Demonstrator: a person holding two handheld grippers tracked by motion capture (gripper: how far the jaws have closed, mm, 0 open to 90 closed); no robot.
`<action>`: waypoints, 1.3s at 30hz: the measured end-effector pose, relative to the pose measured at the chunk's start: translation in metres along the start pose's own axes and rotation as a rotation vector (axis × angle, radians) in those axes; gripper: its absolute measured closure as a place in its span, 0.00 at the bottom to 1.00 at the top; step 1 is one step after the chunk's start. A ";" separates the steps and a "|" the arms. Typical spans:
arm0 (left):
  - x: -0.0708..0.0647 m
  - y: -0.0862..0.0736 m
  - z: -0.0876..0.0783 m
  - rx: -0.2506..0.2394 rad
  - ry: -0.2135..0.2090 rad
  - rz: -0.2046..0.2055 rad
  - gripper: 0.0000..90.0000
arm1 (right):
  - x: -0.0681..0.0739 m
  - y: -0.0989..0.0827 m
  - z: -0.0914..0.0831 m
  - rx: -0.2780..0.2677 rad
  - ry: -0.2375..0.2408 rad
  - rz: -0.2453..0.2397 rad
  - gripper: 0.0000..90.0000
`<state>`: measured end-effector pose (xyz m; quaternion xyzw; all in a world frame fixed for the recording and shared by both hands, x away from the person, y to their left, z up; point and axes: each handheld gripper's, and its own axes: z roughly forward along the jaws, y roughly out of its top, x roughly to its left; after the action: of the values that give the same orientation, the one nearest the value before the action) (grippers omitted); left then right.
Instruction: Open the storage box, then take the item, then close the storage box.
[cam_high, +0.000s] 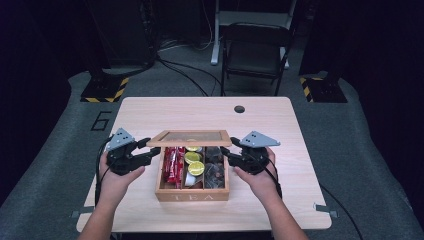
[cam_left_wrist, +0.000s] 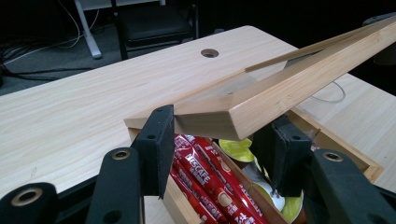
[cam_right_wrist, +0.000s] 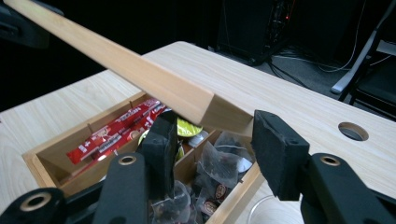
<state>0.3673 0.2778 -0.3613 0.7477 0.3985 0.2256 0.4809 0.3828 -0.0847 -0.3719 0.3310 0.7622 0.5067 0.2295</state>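
**Careful: the lid hangs on two corner grips**

Right now you hold the lid of the wooden tea box half raised. Your left gripper is clamped narrow on the lid's near corner, which sits squarely between its pads. Your right gripper brackets the opposite corner, but its jaws stand wider and whether both pads press on the wood cannot be told.

That uneven hold is, I judge, the main hazard. If the right side is loose, the frame could twist about your left grip, slip free and drop onto the red sachets and the yellow-lidded capsules directly under your jaws. Pulling one hand faster than the other could strain the back edge, or drag the whole box toward you. The dark tea bags just below the right jaws could also snag.

The pale wooden table beyond your grippers is smooth, so the box may slide. It has a round cable hole ahead. Farther off stand a dark folding chair, loose cables on grey floor, and hazard-striped stand bases.
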 end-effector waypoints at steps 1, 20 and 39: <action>0.000 0.000 0.000 0.001 0.001 0.000 0.55 | 0.001 0.000 0.000 -0.001 -0.004 0.008 0.57; -0.001 0.003 0.000 0.017 0.007 0.001 0.54 | -0.001 0.003 -0.003 -0.009 0.013 0.027 0.60; 0.004 0.010 -0.002 0.023 -0.021 0.005 0.54 | -0.007 0.020 -0.005 0.070 0.047 0.005 0.62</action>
<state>0.3717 0.2796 -0.3518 0.7565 0.3941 0.2144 0.4759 0.3896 -0.0881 -0.3516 0.3288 0.7839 0.4879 0.1982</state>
